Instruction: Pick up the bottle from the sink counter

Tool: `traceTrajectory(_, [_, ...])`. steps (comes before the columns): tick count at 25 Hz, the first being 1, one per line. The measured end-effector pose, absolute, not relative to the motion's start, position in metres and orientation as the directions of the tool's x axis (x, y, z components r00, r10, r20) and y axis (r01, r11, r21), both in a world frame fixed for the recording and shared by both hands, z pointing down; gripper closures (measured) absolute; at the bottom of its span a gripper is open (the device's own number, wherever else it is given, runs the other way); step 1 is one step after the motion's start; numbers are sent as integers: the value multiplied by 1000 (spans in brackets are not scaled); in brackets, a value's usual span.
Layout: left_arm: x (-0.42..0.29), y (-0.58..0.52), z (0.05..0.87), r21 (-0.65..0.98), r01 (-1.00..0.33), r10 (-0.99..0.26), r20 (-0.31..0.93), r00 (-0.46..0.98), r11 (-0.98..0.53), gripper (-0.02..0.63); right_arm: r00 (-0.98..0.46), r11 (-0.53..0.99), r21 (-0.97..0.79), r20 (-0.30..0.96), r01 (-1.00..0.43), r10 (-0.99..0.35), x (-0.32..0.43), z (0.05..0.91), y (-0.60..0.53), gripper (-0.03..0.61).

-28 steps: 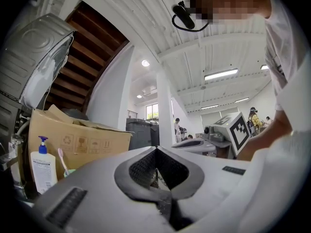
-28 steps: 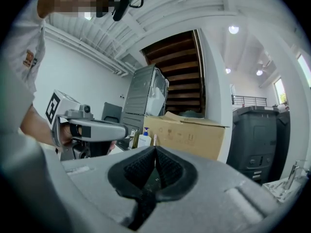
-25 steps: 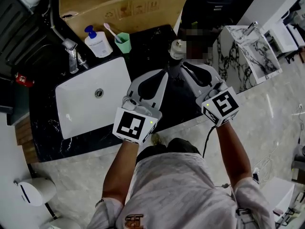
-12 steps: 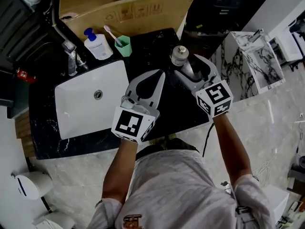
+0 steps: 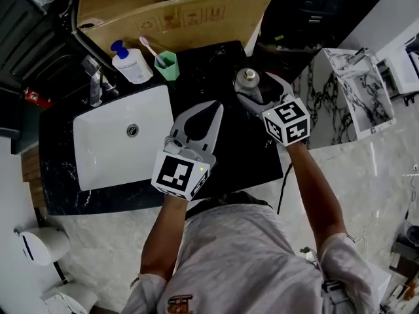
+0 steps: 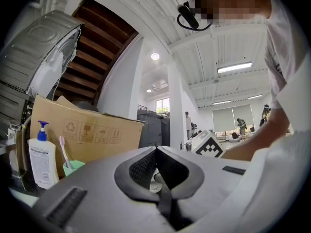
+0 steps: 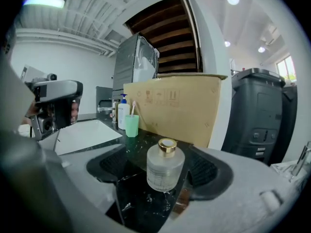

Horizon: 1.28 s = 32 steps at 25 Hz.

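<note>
A small frosted glass bottle [image 5: 248, 78] with a gold cap stands upright on the black marble counter [image 5: 226, 150], near its right back corner. My right gripper [image 5: 255, 86] reaches around it and its jaws are opening. In the right gripper view the bottle [image 7: 165, 167] sits between the two pads with a gap on each side, not pressed. My left gripper [image 5: 215, 106] hovers over the counter to the left of the bottle, its tips together and holding nothing. In the left gripper view the jaws [image 6: 156, 149] meet at a point.
A white sink basin [image 5: 121, 136] with a faucet [image 5: 95, 80] lies at the left. A pump soap bottle [image 5: 127, 63] and a green cup [image 5: 166, 63] with a toothbrush stand behind it. A cardboard box [image 5: 170, 12] lines the back. The counter's right edge runs just past the bottle.
My right gripper has moved forward and its jaws have spread, so they now flank the bottle. The left gripper has stayed shut and shifted only a little.
</note>
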<state>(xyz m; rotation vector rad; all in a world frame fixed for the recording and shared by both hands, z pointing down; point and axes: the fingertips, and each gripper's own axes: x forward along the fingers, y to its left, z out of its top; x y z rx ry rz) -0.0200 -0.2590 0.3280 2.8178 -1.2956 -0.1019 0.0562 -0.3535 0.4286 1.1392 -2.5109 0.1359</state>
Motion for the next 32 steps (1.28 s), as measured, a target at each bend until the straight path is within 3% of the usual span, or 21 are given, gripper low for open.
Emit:
traceTrajectory(20, [-29,-282,340,64,-800,-801,5,599,-597,614,-663,755,-25,497,-656,-560,38,487,-392,191])
traceTrajectory(26, [-34,-285,345,65,-803,-804,11,594,-592,614,-660,751,-32,503,-659,-558,38,489,-396,238])
traceTrajectory(32, [-36,-285,348,68,-804,-805,22,593,-591,614,-657,749,-27,503,-662,-562,39,488,-397,242])
